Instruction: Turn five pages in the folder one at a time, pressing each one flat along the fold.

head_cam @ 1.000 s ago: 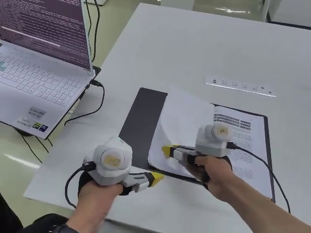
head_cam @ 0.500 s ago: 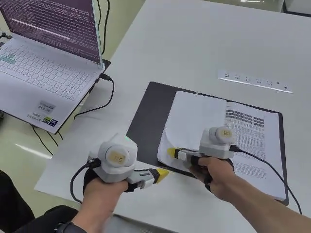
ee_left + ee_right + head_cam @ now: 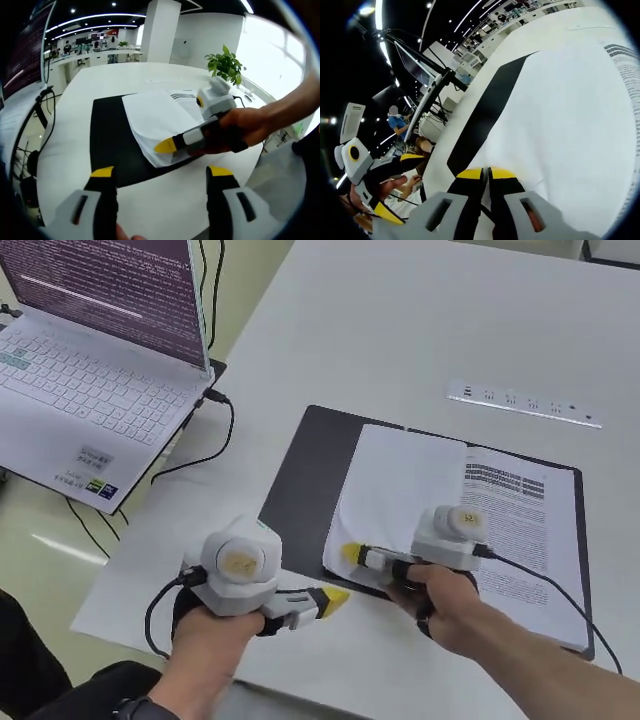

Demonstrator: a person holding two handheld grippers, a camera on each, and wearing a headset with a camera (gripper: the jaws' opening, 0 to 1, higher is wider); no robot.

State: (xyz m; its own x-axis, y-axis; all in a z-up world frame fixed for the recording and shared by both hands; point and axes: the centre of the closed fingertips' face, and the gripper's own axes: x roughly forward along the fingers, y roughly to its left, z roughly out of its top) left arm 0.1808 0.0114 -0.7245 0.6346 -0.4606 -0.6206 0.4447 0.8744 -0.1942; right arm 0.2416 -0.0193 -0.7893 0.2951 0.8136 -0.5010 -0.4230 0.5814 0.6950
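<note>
Nearby, laptop (image 3: 90,390) beside folder (image 3: 300,480), socket strip (image 3: 525,405) beyond lifted page (image 3: 400,490)

The page (image 3: 400,490) pinched in the right tongs (image 3: 350,555) has sunk lower toward the folder's black cover (image 3: 305,480).

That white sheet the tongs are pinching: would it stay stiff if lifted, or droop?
Probably floppy: the page bows in a curve above the black cover where the right tongs pinch its edge. Likely light, since that small pinch alone holds it up. Thin paper, so it may crease easily.
</note>
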